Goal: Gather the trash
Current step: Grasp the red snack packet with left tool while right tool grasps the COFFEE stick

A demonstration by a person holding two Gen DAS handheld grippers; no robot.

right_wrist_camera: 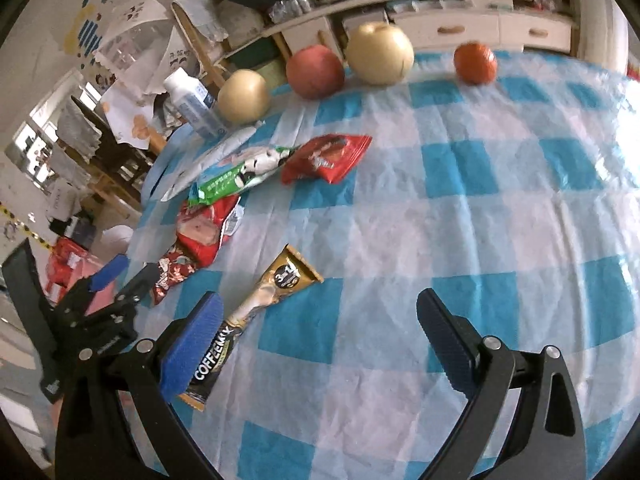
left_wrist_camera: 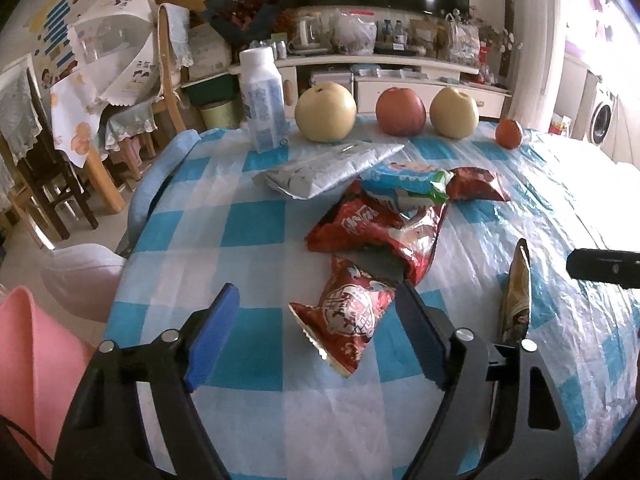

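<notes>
My left gripper (left_wrist_camera: pixel 316 288) is open over the checked tablecloth (left_wrist_camera: pixel 240 240). A small red snack wrapper (left_wrist_camera: pixel 344 320) lies between its blue pads, close to the right pad, and neither pad presses on it. Beyond it lie a large torn red wrapper (left_wrist_camera: pixel 380 236), a blue-green wrapper (left_wrist_camera: pixel 404 184), another red wrapper (left_wrist_camera: pixel 476 184) and a silver pouch (left_wrist_camera: pixel 324 168). My right gripper (right_wrist_camera: pixel 320 296) is open too. A gold coffee-mix sachet (right_wrist_camera: pixel 272 292) lies on the cloth by its left finger, with its near end under that finger. The left gripper (right_wrist_camera: pixel 134 266) shows at the table's left edge.
Along the far edge stand a white bottle (left_wrist_camera: pixel 262 100), two pears (left_wrist_camera: pixel 325 111), a red apple (left_wrist_camera: pixel 400 111) and a tangerine (left_wrist_camera: pixel 509 133). A pink sheet (left_wrist_camera: pixel 32 360) and a white stool (left_wrist_camera: pixel 80 276) sit off the table's left side. Chairs and cluttered shelves stand beyond.
</notes>
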